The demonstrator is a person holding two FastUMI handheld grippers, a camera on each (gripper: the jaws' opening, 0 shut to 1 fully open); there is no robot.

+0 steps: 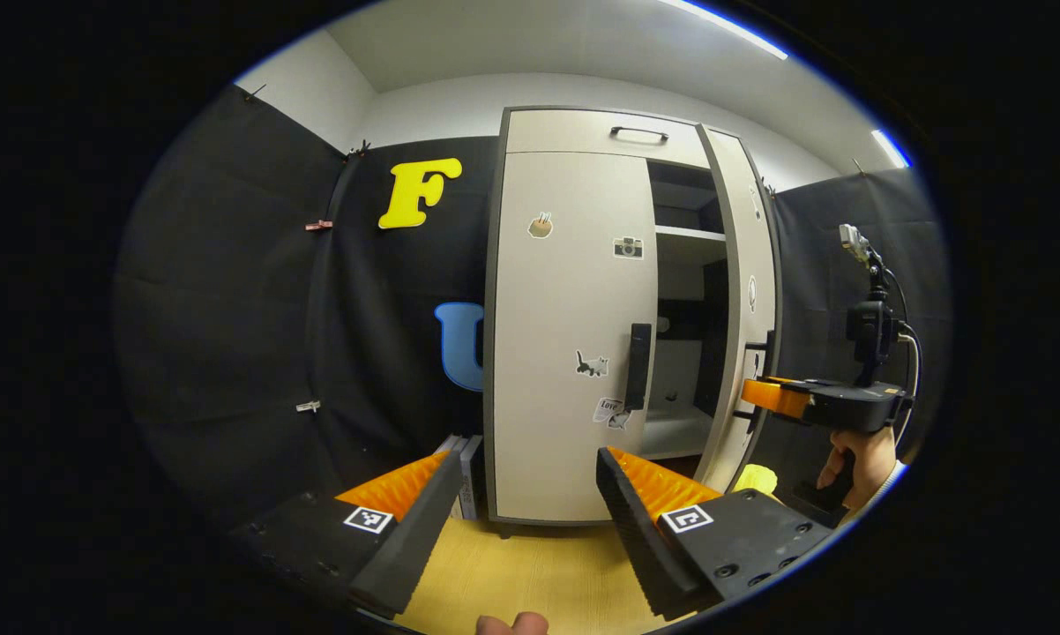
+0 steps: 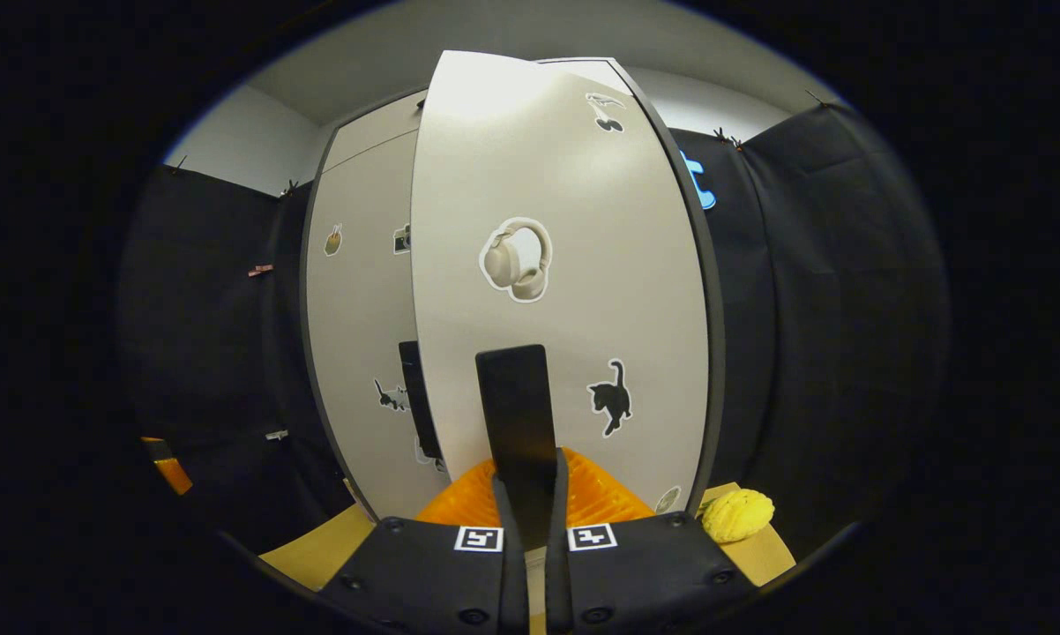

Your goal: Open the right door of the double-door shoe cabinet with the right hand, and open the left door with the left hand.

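The tall beige shoe cabinet stands ahead. Its right door is swung partly out, with dark shelves showing behind it. The left door is closed and has a black handle. My left gripper is open, low in front of the left door and short of its handle. In the right gripper view the right door is close up, and my right gripper is shut on its black handle. From the left gripper view, the right gripper shows at the door's edge, held by a hand.
The cabinet stands on a pale wooden floor. A yellow soft object lies on the floor by the right door's foot. Thin flat items lean against the cabinet's left side. Black cloth walls close in on both sides.
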